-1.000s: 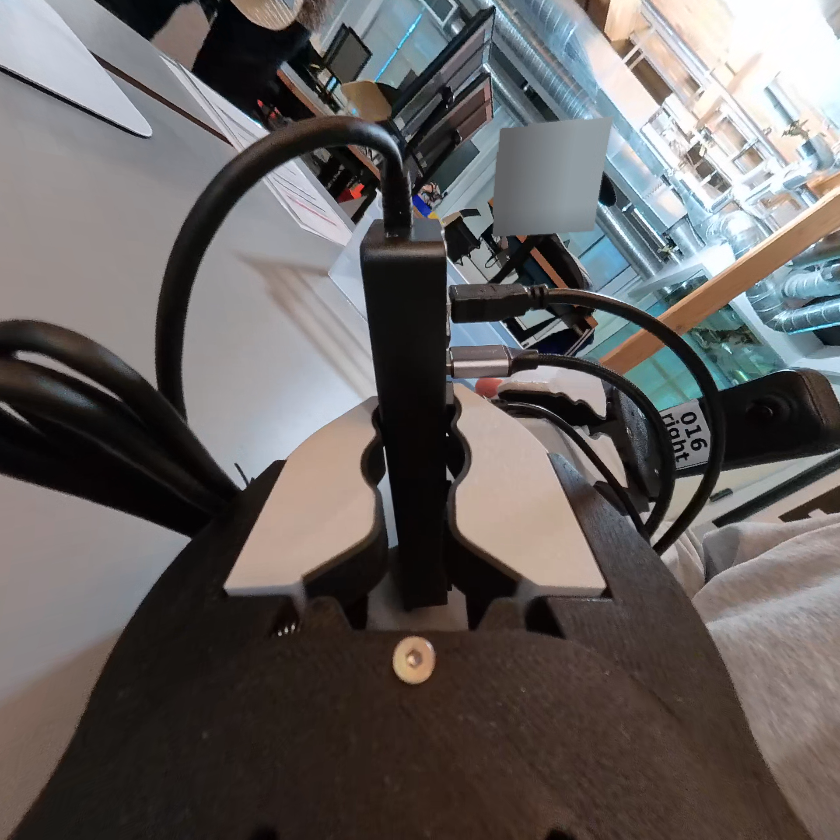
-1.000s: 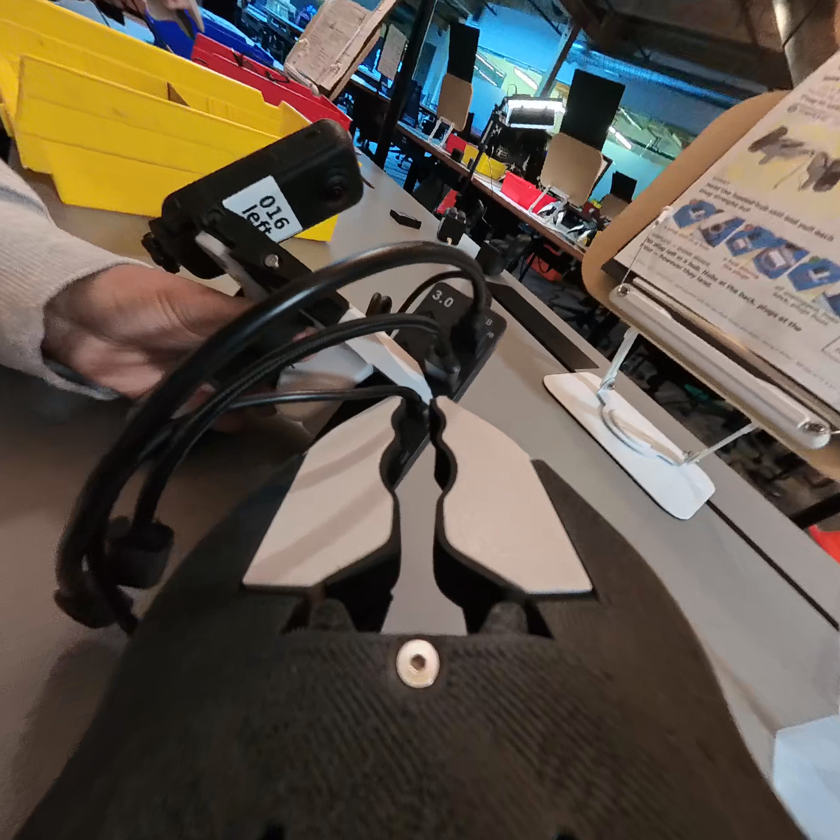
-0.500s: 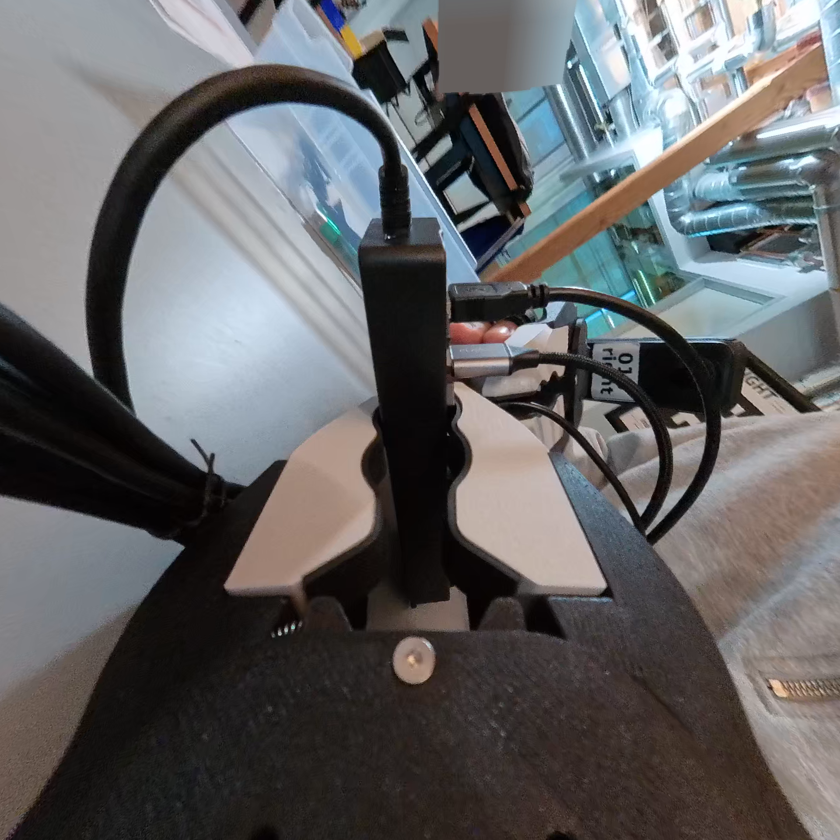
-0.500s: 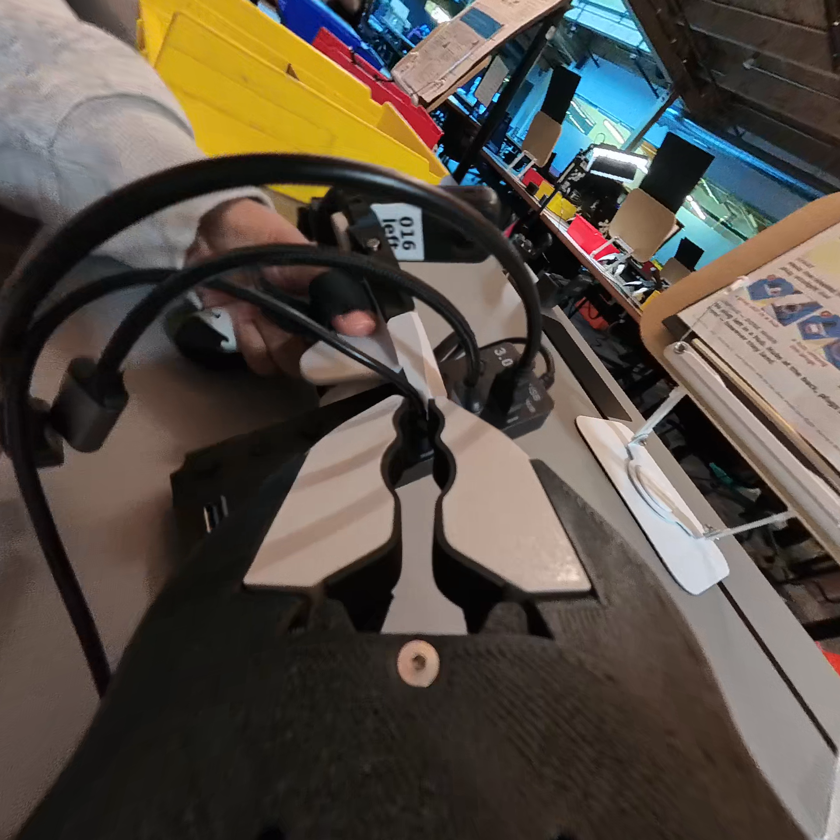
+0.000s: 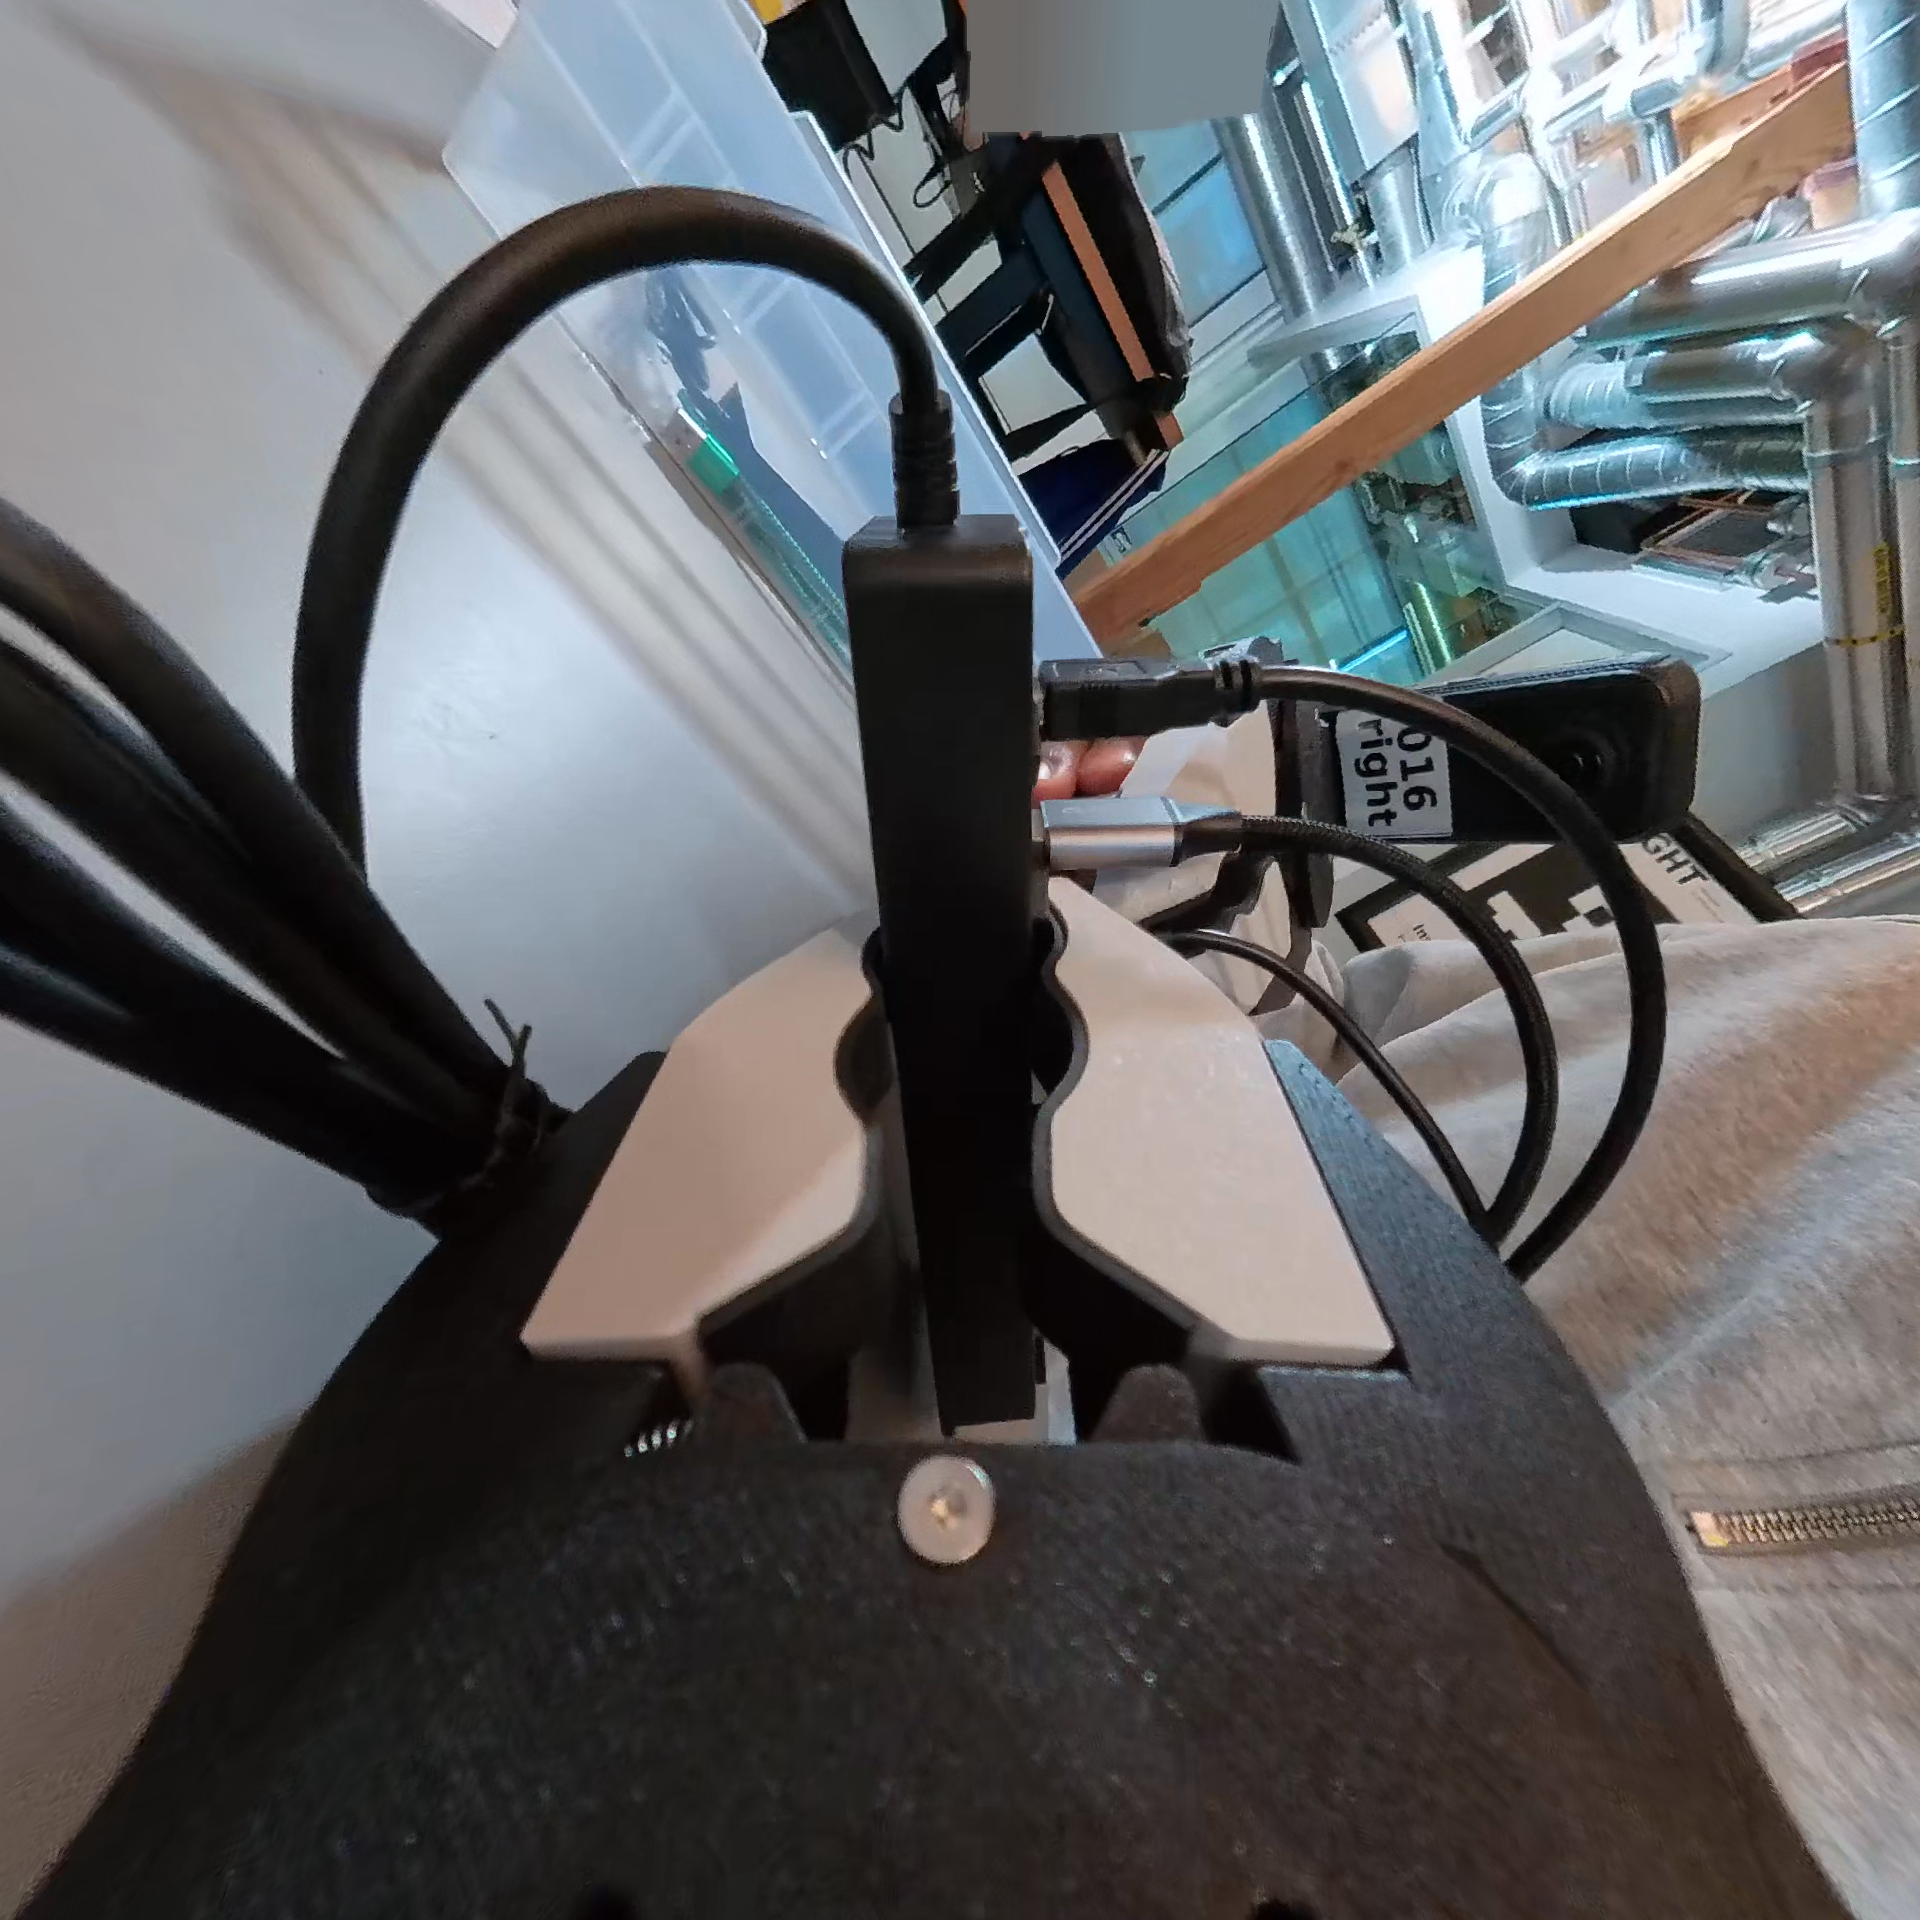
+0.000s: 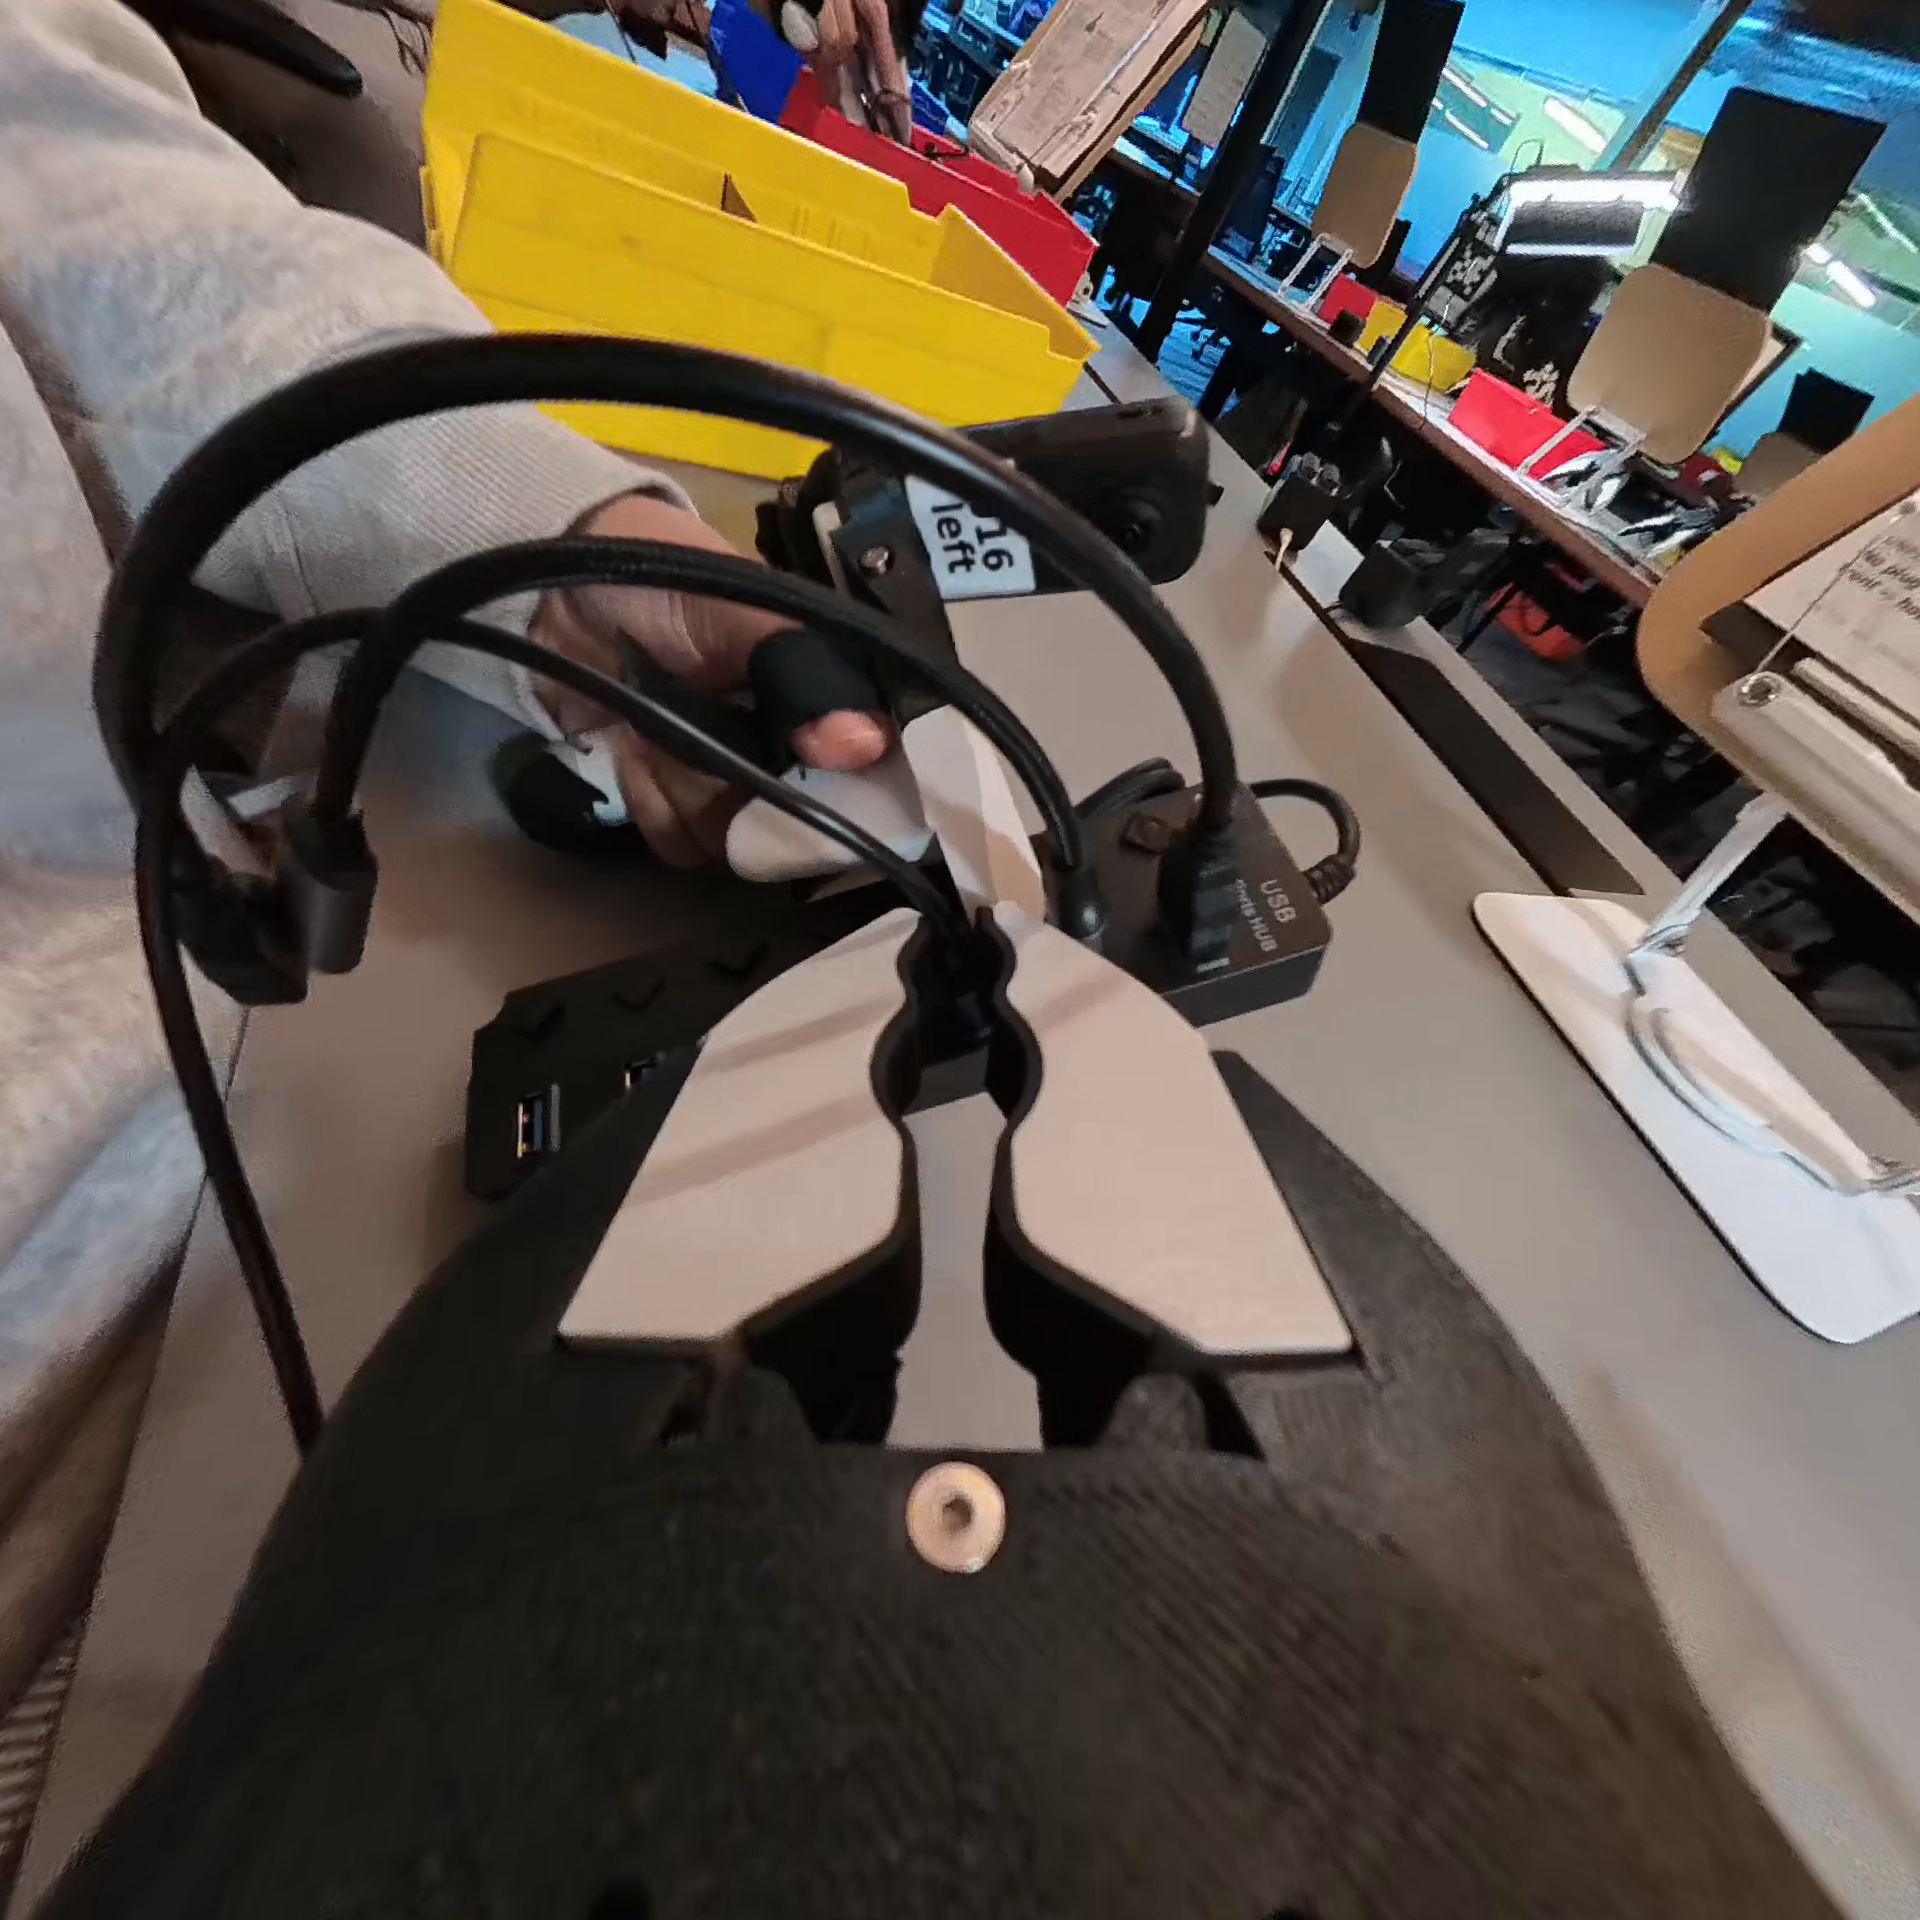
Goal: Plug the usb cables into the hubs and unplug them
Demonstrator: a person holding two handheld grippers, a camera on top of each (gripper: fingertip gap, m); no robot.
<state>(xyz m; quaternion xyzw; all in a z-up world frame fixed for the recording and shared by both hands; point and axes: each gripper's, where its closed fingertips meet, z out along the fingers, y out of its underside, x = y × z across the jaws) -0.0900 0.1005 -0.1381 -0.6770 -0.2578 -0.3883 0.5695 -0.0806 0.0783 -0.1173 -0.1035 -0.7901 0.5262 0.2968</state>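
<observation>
My left gripper is shut on a black USB hub, held edge-on between its fingers. A black plug and a silver plug sit in the hub's side. The hub's own thick cable loops from its top end. My right gripper is shut on the small plug of a thin black cable, right at the hub. I cannot tell if that plug is seated. The left gripper's fingers show behind it. The right gripper's camera body shows beyond the plugs.
A second black hub with blue ports lies on the grey table at the left. Yellow bins stand behind. A white document-stand base is at the right. A clear plastic box and a grey sleeve flank the hub. Only a small space, under 4 cm, lies between the two pairs of fingers.
Both grippers have swung and tilted together with the hub, drawing nearer the person. The second hub has come into the right view. Both grips are unchanged.
</observation>
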